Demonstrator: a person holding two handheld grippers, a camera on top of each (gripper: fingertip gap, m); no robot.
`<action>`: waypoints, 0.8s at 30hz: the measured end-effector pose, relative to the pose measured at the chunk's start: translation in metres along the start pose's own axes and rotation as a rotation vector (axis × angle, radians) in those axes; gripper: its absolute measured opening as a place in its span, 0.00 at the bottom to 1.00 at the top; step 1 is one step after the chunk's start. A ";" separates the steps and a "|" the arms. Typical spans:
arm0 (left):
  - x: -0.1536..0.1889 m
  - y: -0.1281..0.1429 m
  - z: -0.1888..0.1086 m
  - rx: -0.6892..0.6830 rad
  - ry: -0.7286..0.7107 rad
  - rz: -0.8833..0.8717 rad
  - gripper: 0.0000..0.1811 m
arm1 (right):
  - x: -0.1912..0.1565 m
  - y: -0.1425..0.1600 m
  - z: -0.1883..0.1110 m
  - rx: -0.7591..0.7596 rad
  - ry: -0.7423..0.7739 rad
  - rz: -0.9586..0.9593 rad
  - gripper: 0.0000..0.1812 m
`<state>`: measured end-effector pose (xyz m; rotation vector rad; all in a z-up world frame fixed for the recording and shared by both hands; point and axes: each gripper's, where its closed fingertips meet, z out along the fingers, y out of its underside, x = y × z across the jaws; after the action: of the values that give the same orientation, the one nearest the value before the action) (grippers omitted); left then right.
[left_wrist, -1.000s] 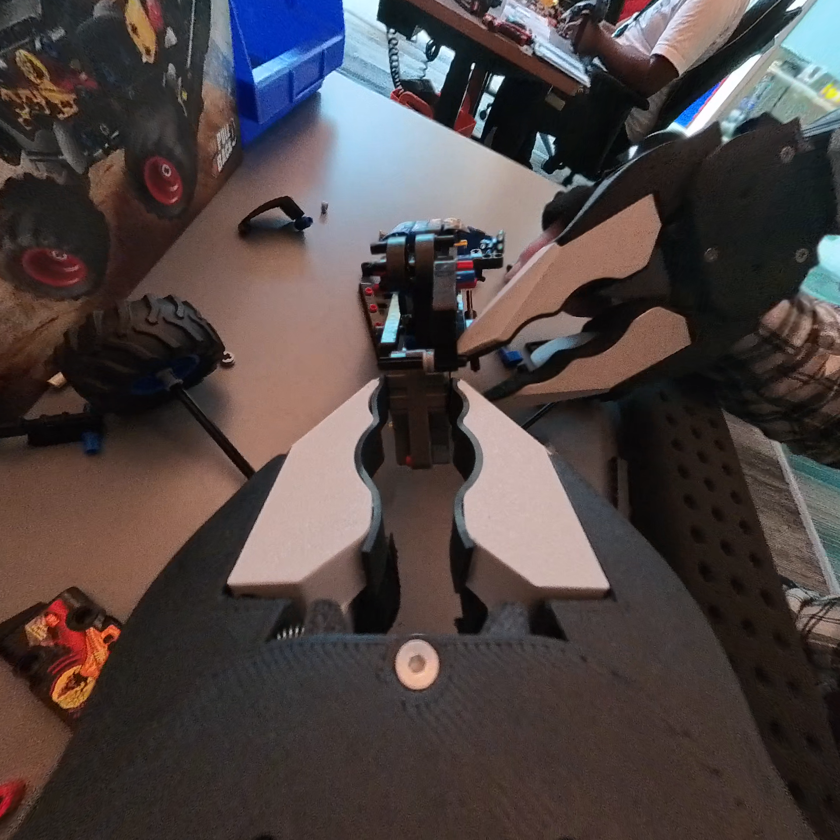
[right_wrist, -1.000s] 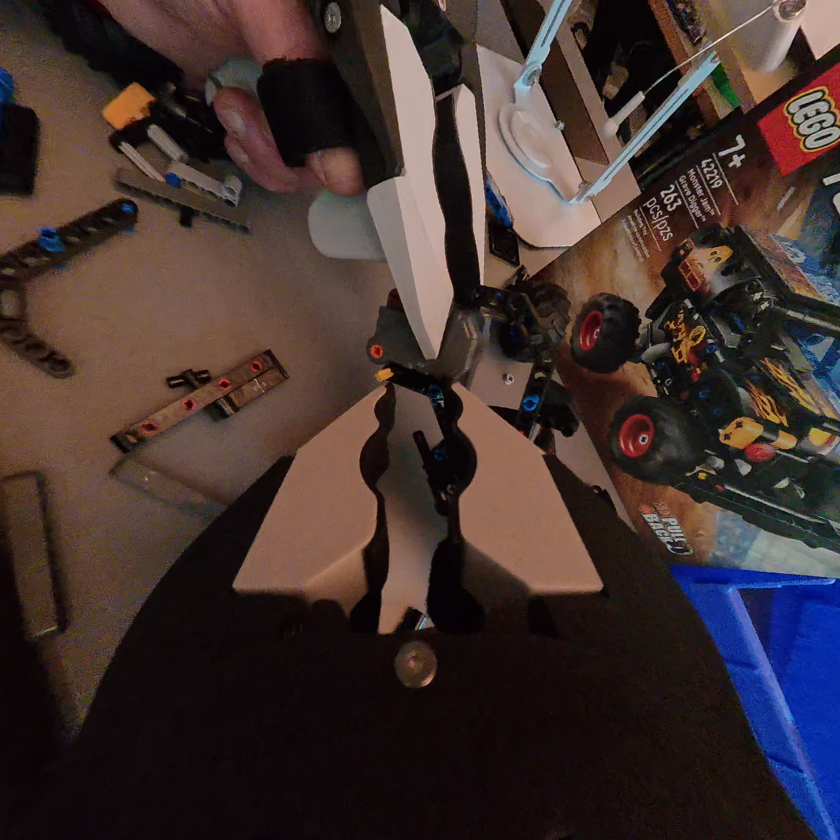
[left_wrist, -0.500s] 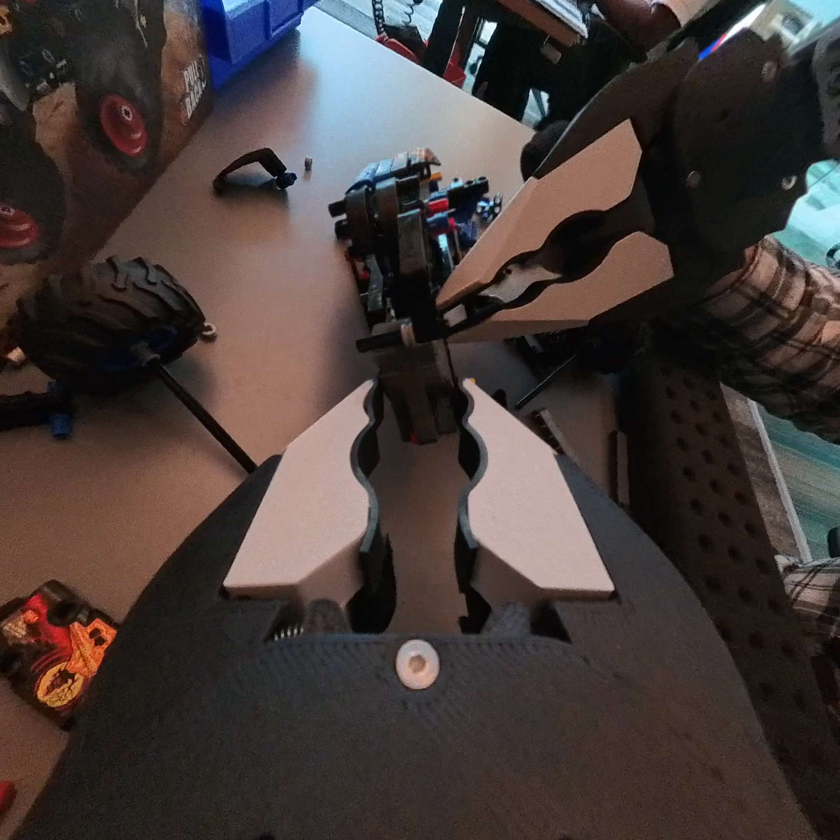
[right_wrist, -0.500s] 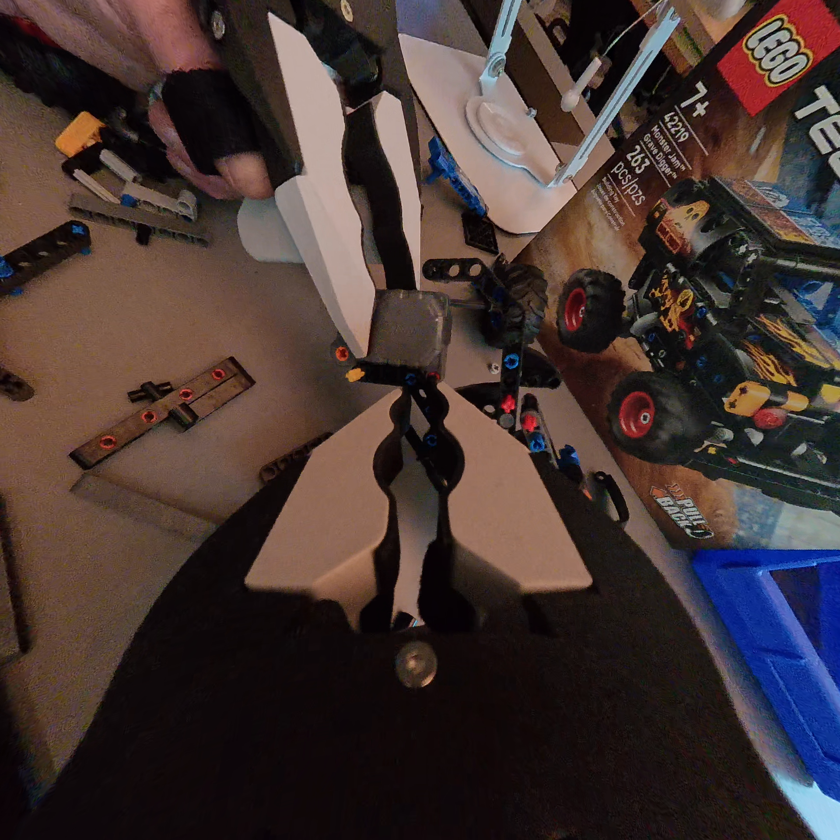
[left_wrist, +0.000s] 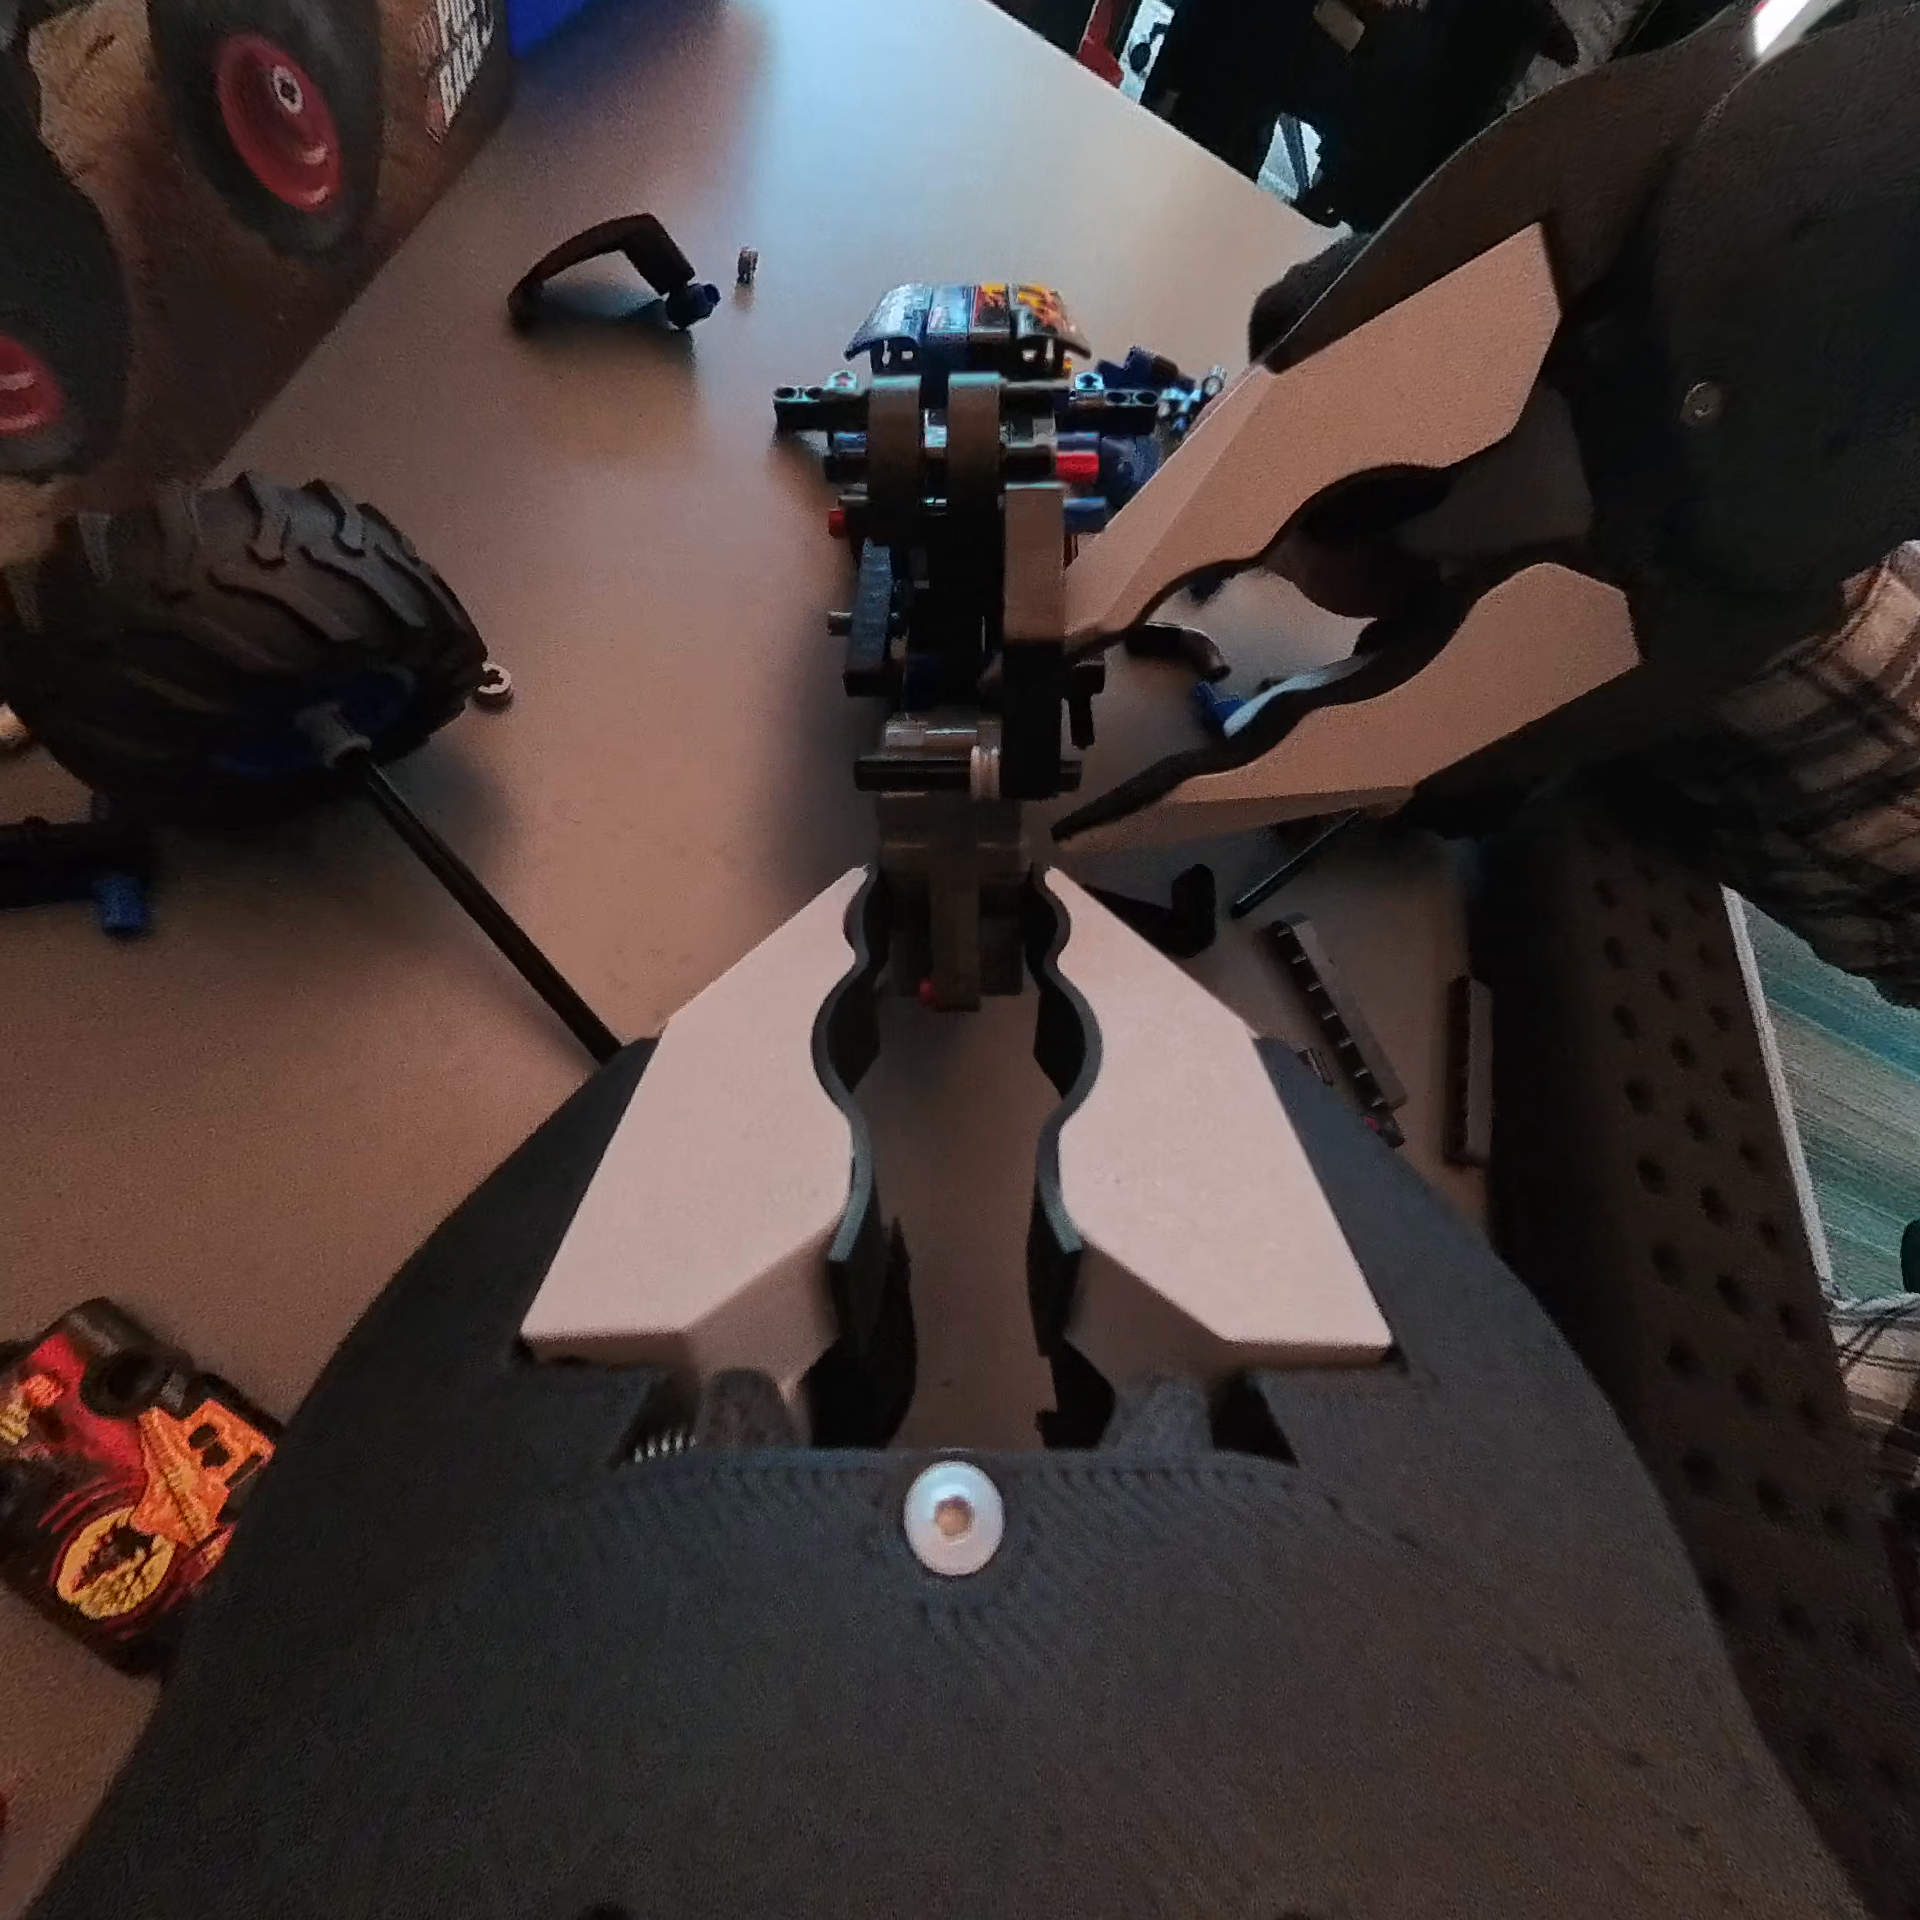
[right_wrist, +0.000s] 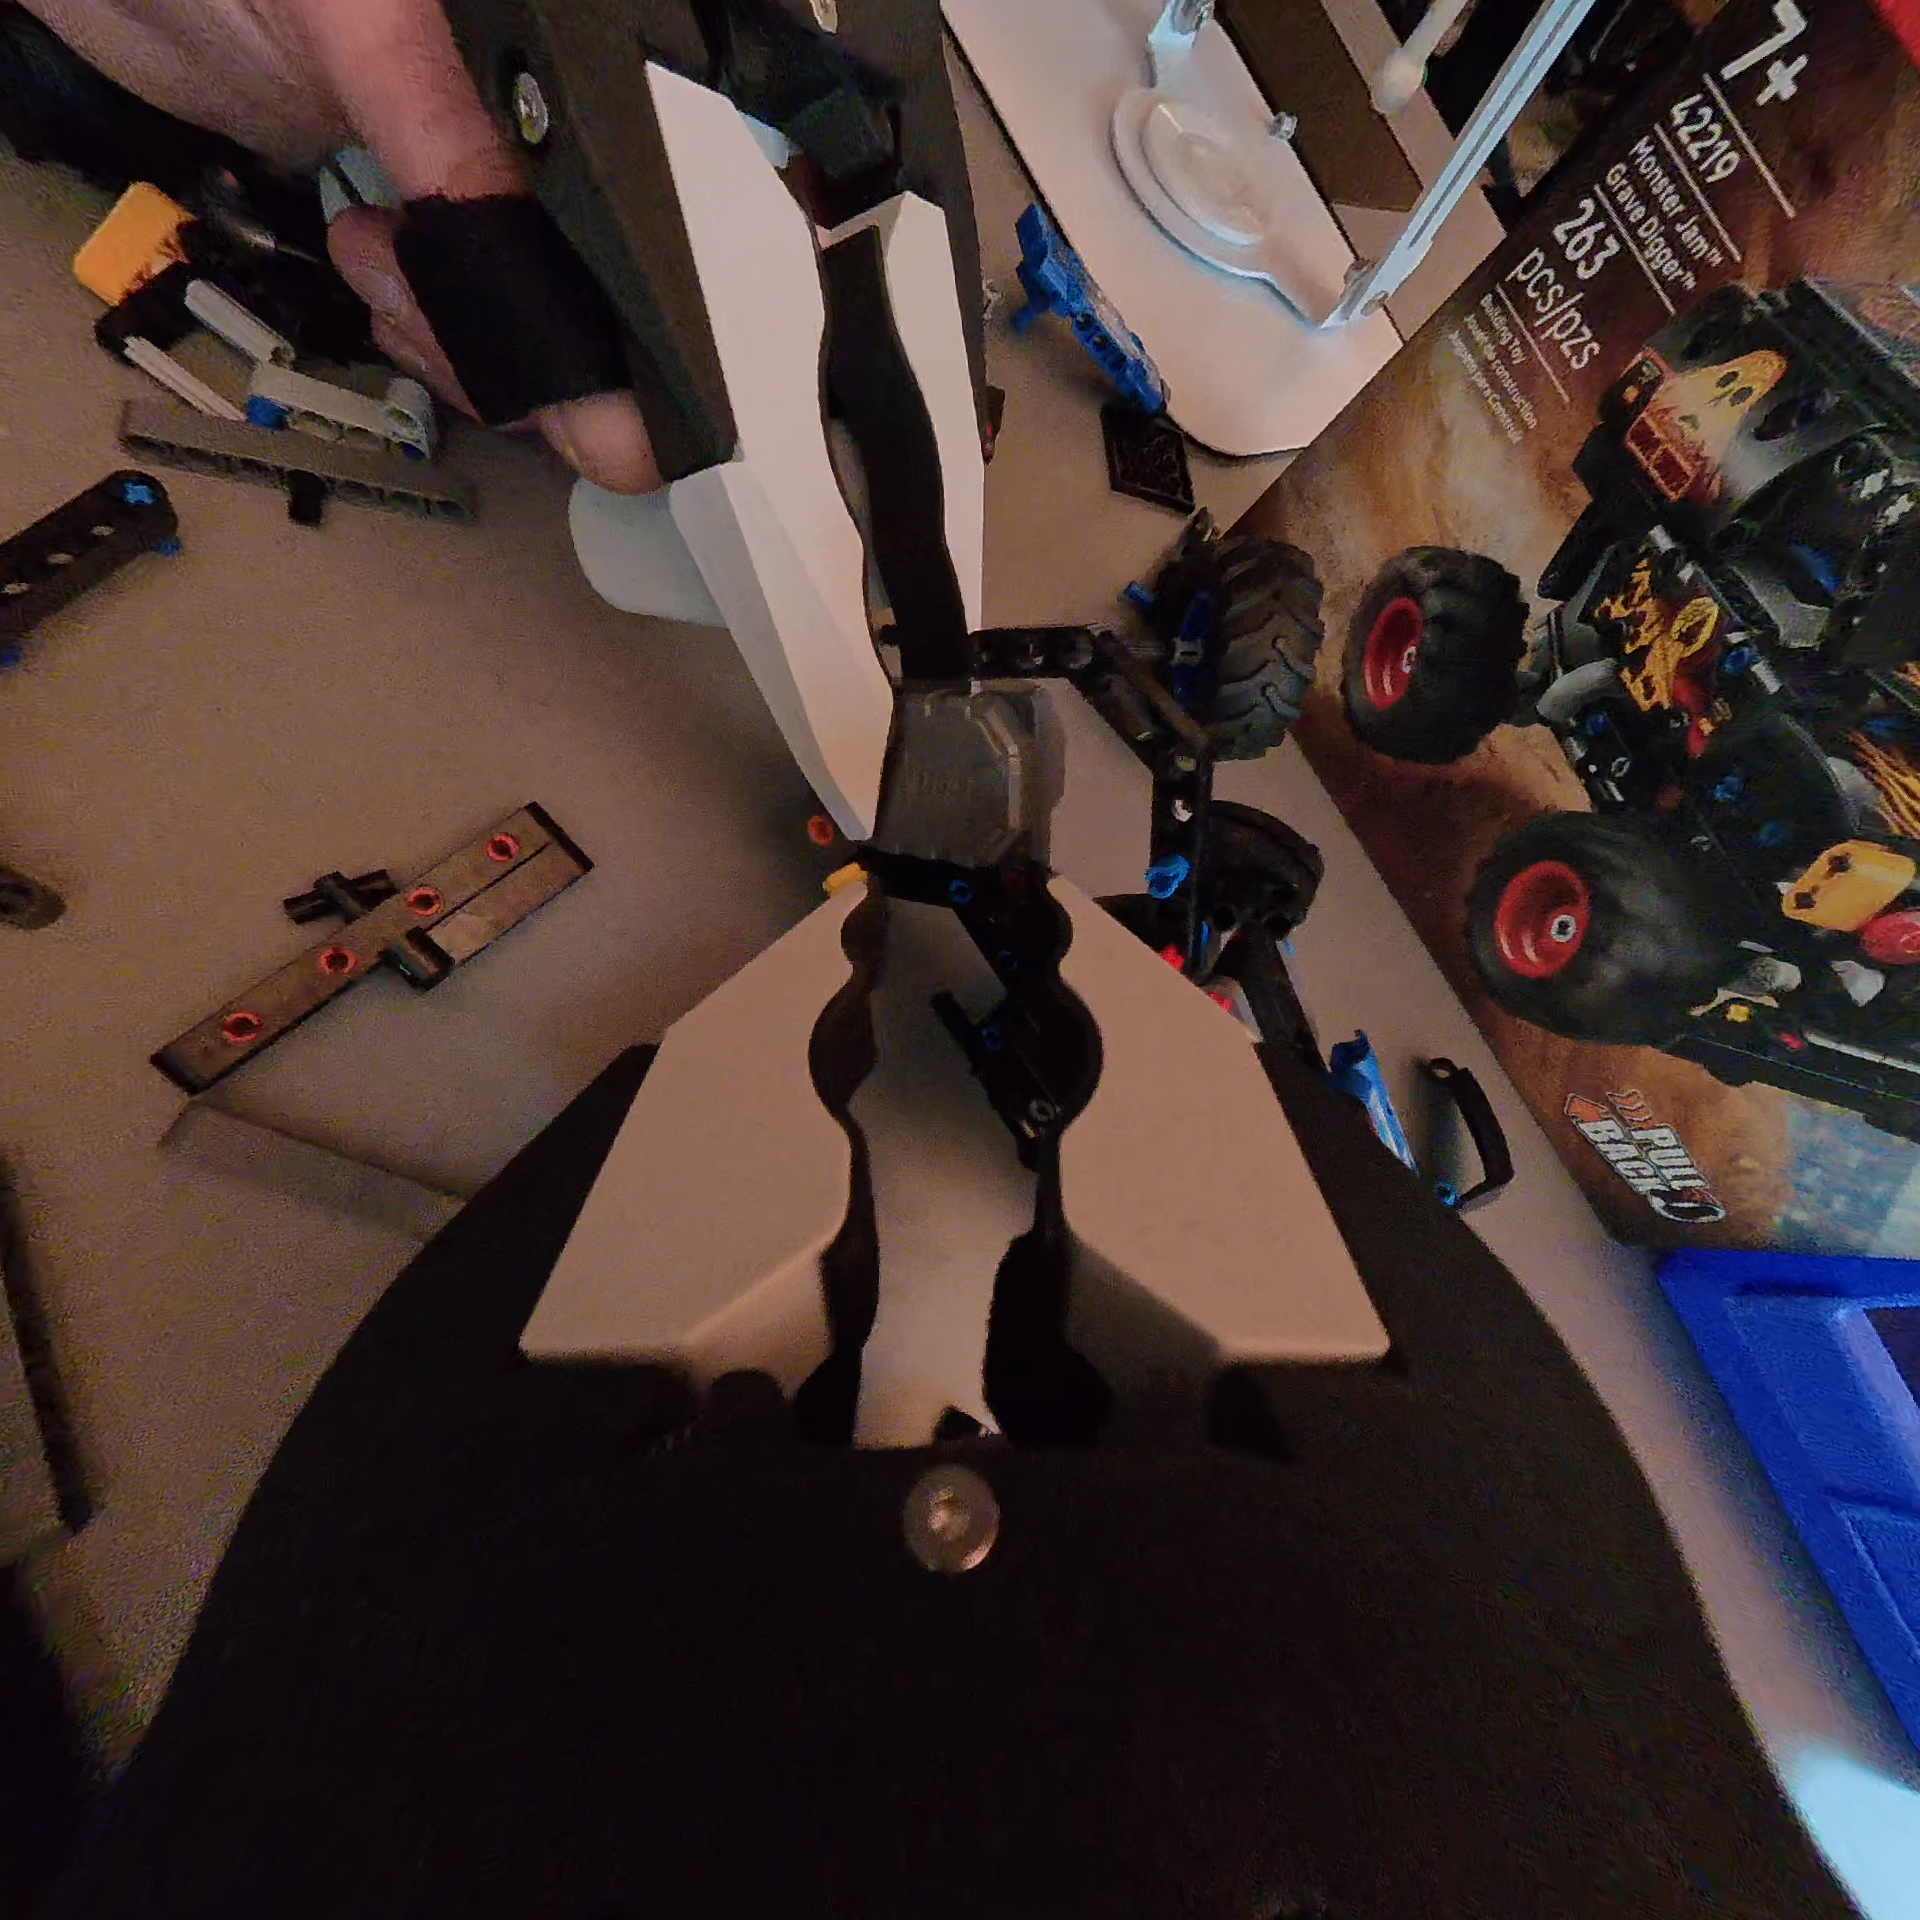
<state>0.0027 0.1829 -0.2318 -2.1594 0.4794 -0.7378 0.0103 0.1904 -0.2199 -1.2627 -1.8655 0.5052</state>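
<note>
The left gripper (left_wrist: 954, 894) still clamps the grey end of a brick-built chassis (left_wrist: 961, 582), now swung upright and square to the camera above the table (left_wrist: 644, 499). The right gripper (left_wrist: 1075, 727), half a second ago pinching its side, stands parted around it; a loose tyre (left_wrist: 229, 634) lies left.

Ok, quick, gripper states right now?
Left gripper: shut on the grey block of the toy chassis.
Right gripper: part open around its black frame; grip cannot be told.
</note>
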 end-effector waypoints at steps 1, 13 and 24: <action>-0.001 0.001 0.001 -0.006 -0.007 -0.001 0.13 | 0.001 0.002 0.001 -0.008 0.001 -0.006 0.14; 0.001 0.003 0.003 -0.025 0.009 -0.003 0.13 | -0.007 0.006 0.002 -0.016 -0.060 -0.013 0.25; -0.003 0.006 0.006 -0.051 -0.014 -0.005 0.13 | -0.001 0.009 0.008 -0.069 -0.013 -0.060 0.21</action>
<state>0.0033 0.1842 -0.2408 -2.2130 0.4906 -0.7195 0.0093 0.1939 -0.2319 -1.2466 -1.9405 0.4210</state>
